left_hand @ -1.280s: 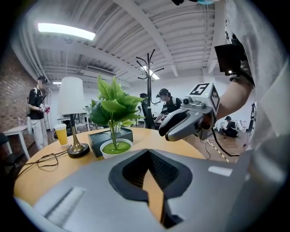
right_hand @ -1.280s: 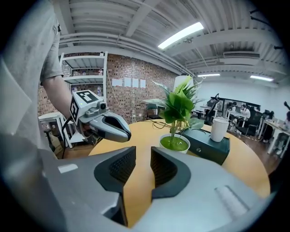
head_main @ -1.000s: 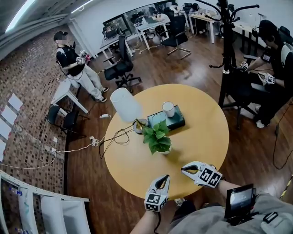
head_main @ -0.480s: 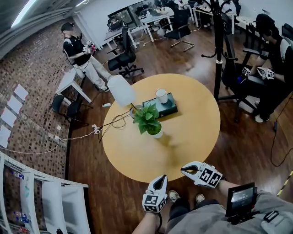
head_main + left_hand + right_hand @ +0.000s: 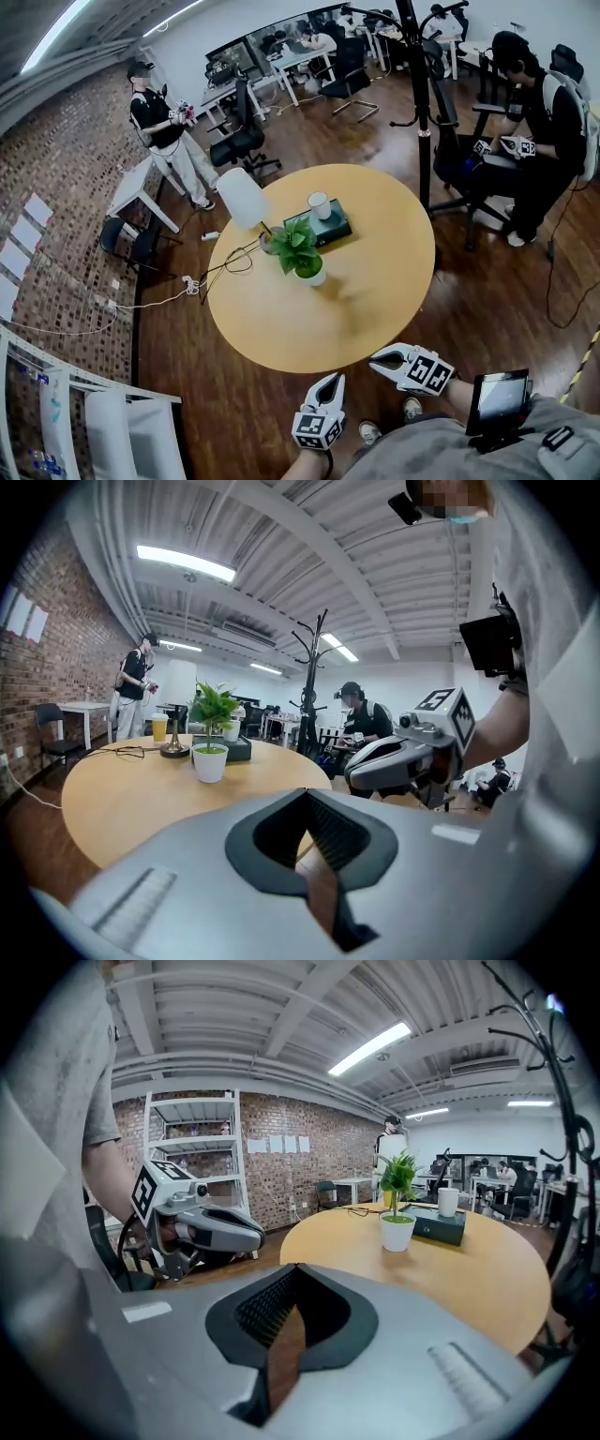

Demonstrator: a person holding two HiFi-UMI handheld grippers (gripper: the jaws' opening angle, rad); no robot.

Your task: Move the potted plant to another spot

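The potted plant [image 5: 302, 251], green leaves in a small white pot, stands near the middle of the round yellow table [image 5: 375, 300]. Both grippers hang over the wooden floor on my side of the table's near edge, well apart from the plant. My left gripper [image 5: 332, 380] is shut and empty. To its right, my right gripper [image 5: 376, 355] is likewise shut with nothing in it. In the left gripper view the plant [image 5: 212, 733] lies far ahead, past the shut jaws [image 5: 307, 803]. The right gripper view shows the plant [image 5: 397, 1202] across the tabletop beyond its own shut jaws [image 5: 291, 1283].
Behind the plant stand a white-shaded lamp [image 5: 242, 199] and a dark box [image 5: 330, 230] carrying a white cup [image 5: 320, 204]; a black cable [image 5: 230, 262] trails off the table's left. A coat rack [image 5: 417, 103] and a seated person [image 5: 534, 122] are to the right, a standing person [image 5: 164, 127] far left.
The view has backed away from the table: the table and plant look smaller and farther. Both grippers, which were over the table's near edge, now hang over the floor, still shut.
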